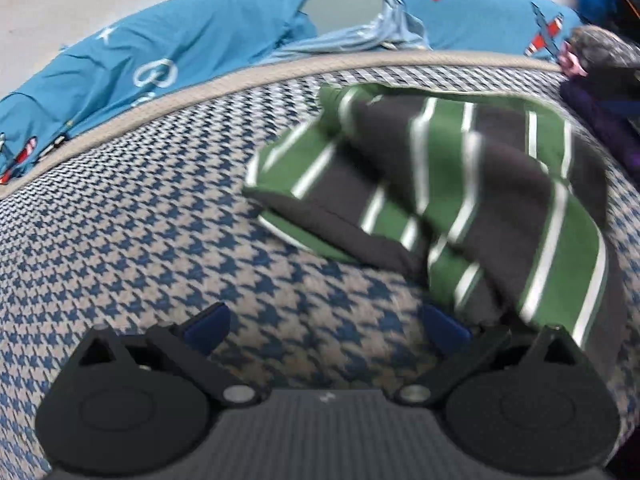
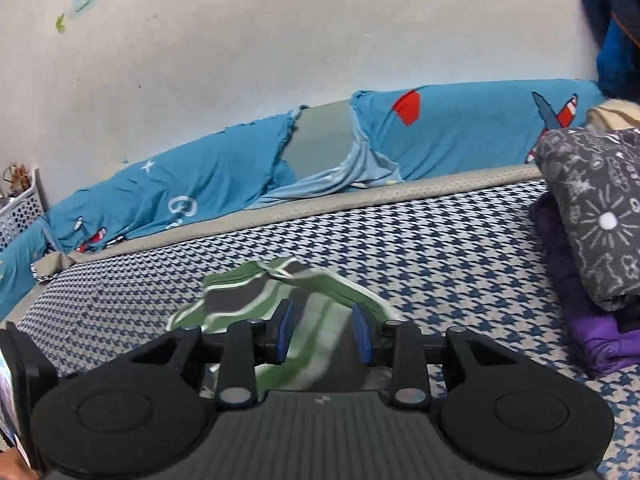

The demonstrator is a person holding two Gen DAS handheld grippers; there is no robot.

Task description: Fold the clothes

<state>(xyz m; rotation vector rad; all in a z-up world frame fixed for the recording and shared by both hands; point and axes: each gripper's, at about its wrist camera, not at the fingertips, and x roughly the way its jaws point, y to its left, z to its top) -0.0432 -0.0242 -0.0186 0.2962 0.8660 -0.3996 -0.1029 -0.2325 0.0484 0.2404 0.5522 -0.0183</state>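
A green, dark grey and white striped garment [image 1: 440, 184] lies bunched and partly folded on the houndstooth bed cover [image 1: 140, 220]. My left gripper [image 1: 326, 326] hangs open over bare cover just left of it, its right finger at the garment's near edge. In the right wrist view the same garment [image 2: 256, 292] lies low on the bed cover [image 2: 440, 240]. My right gripper [image 2: 323, 332] stands open, and a blurred fold of the striped cloth runs between its blue pads [image 2: 285, 332] without being pinched.
A stack of folded clothes [image 2: 592, 216], grey patterned fleece over purple, sits on the bed at the right. A blue aeroplane-print sheet [image 2: 200, 184] runs along the white wall behind the bed's beige edge. A white basket [image 2: 20, 208] stands far left, and a blue jacket [image 2: 616, 20] hangs top right.
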